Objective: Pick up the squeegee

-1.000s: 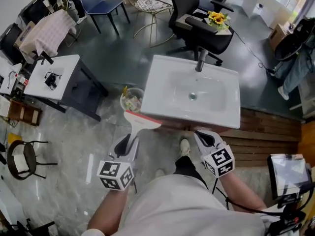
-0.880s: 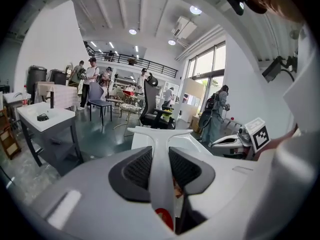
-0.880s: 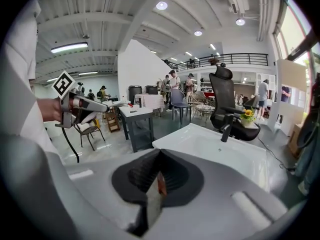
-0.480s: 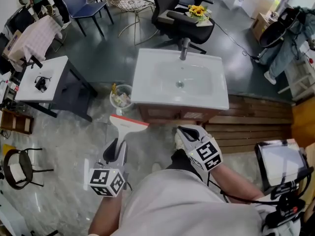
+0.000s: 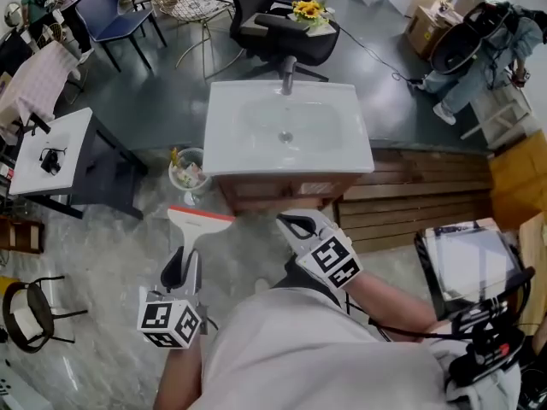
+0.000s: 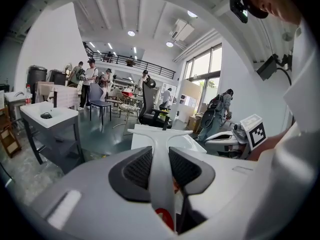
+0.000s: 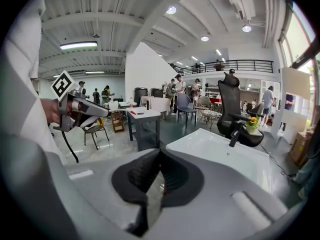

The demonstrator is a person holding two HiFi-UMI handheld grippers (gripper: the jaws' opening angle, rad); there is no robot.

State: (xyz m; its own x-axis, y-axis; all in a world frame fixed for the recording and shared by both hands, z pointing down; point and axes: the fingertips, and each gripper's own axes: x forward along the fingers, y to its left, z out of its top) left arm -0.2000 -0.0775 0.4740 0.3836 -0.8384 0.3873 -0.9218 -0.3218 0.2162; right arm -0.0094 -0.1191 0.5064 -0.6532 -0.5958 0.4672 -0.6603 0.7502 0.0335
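Note:
The squeegee point(image 5: 201, 218) is white with an orange blade edge across its wide head. My left gripper point(image 5: 182, 267) is shut on its handle and holds it off the floor, head pointing at the sink. In the left gripper view the white handle point(image 6: 161, 169) runs straight up between the two dark pads point(image 6: 139, 168), and its head spreads out beyond them. My right gripper point(image 5: 295, 223) hangs at the right of the squeegee, just before the sink cabinet. Its pads point(image 7: 172, 175) meet at the tips with nothing between them. The right gripper view also catches the left gripper point(image 7: 82, 110) at its left.
A white sink point(image 5: 231, 135) with a dark tap stands on a wooden cabinet ahead. A small bin point(image 5: 188, 175) sits at its left foot. A white table point(image 5: 47, 148) is at the left, a black office chair point(image 5: 282, 24) behind the sink, wooden decking point(image 5: 410, 196) at the right.
Both grippers have drifted left and down in the head view, away from the sink's front edge. The squeegee has stayed in the left gripper's hold throughout.

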